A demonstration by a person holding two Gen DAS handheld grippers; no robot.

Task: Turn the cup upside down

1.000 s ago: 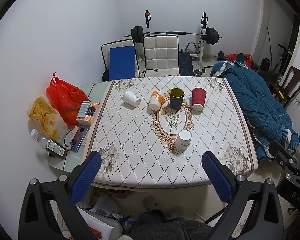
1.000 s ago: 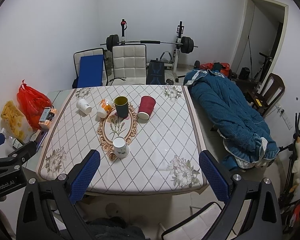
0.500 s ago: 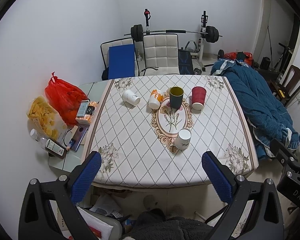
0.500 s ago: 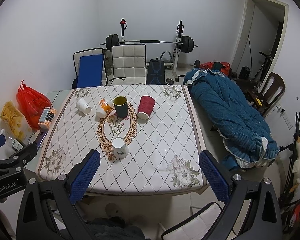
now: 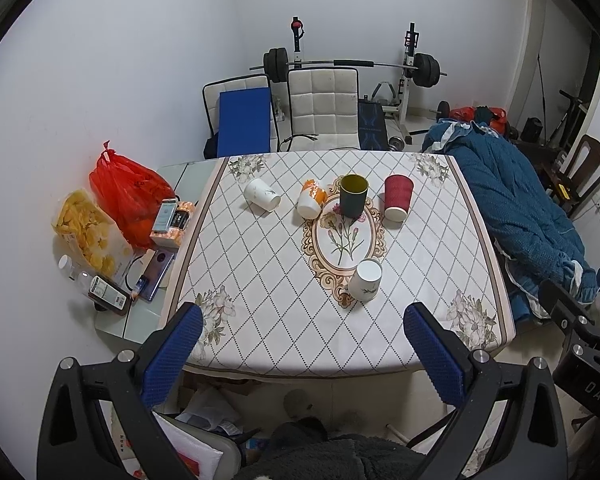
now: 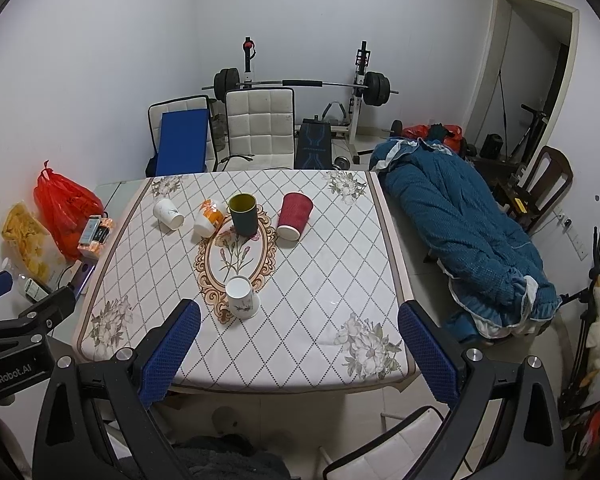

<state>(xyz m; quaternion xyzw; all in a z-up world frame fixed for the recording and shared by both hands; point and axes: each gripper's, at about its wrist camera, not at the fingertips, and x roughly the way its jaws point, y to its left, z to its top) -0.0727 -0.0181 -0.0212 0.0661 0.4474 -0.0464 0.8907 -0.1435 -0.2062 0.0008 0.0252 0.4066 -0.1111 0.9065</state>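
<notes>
I hold both claws, left claw [image 5: 302, 344] and right claw [image 6: 298, 338], spread apart and empty above the tabletop [image 5: 260, 280]. The upright dark green cup [image 5: 353, 195] sits upper centre (crowded by the tipped orange-white cup [image 5: 311, 198] and red paper cup [image 5: 397, 197]), so I judge a wide approach could knock its neighbours.
</notes>
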